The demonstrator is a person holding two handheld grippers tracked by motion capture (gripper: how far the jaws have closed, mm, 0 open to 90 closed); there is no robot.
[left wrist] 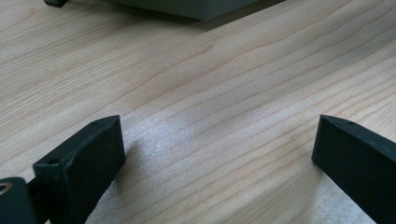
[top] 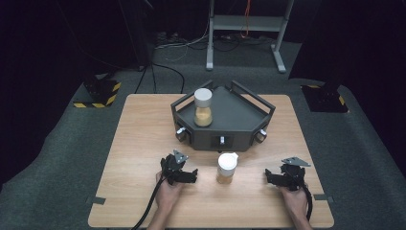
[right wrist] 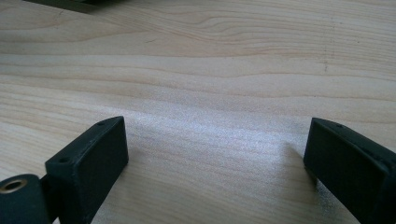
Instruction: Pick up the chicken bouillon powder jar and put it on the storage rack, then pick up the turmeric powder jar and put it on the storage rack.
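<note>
The person's left gripper and right gripper rest low on the wooden table, jaws spread wide on nothing. Between them, nearer the left, stands an upright white-lidded jar of amber contents. Beyond it, a matching jar stands upright on the dark tray. No readable labels.

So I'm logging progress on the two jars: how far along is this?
One white-lidded jar already stands in the dark tray. The second jar stands on the table in front of the tray, between both grippers. Nothing is in hand: the left gripper and right gripper rest open on bare wood. Likely left: pick up that jar and put it in the tray.
</note>
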